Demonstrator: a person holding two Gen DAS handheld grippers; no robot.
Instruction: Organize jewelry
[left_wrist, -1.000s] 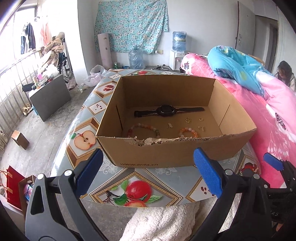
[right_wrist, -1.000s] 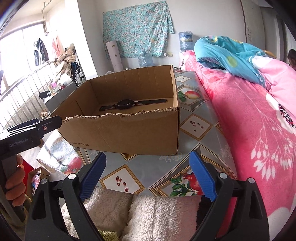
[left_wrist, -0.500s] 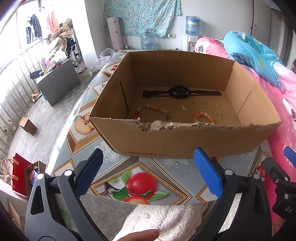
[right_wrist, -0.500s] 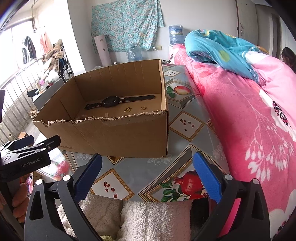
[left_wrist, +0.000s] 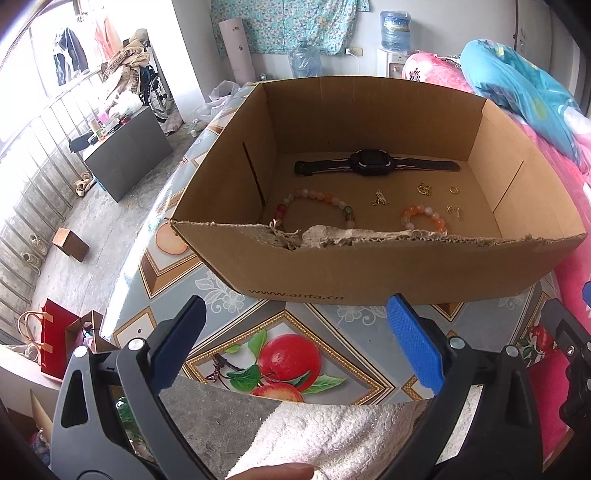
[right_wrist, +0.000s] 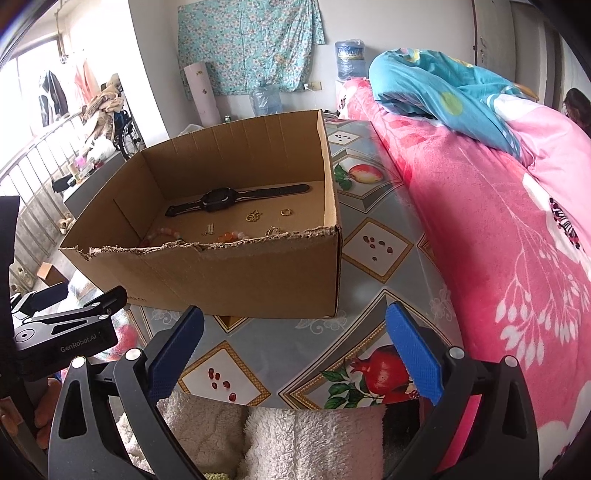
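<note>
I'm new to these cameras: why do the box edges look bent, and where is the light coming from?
Left wrist view: the fisheye lens bows the cardboard box and darkens the corners; daylight from the left washes out the railing side; the watch stays sharp. Right wrist view: same curving, with sheen on the tablecloth.

Both cameras ride on hand-held grippers and look forward and downward along their own blue-padded fingers, from just off the near edge of the worktop (left_wrist: 236, 306). The left wrist view faces the cardboard box (left_wrist: 369, 266) nearly head-on and close, looking down into it. The right wrist view stands further right, sees the box (right_wrist: 251, 277) at an angle, and takes in the pink bed (right_wrist: 498, 229). Both share the box, its contents and the patterned worktop.
</note>
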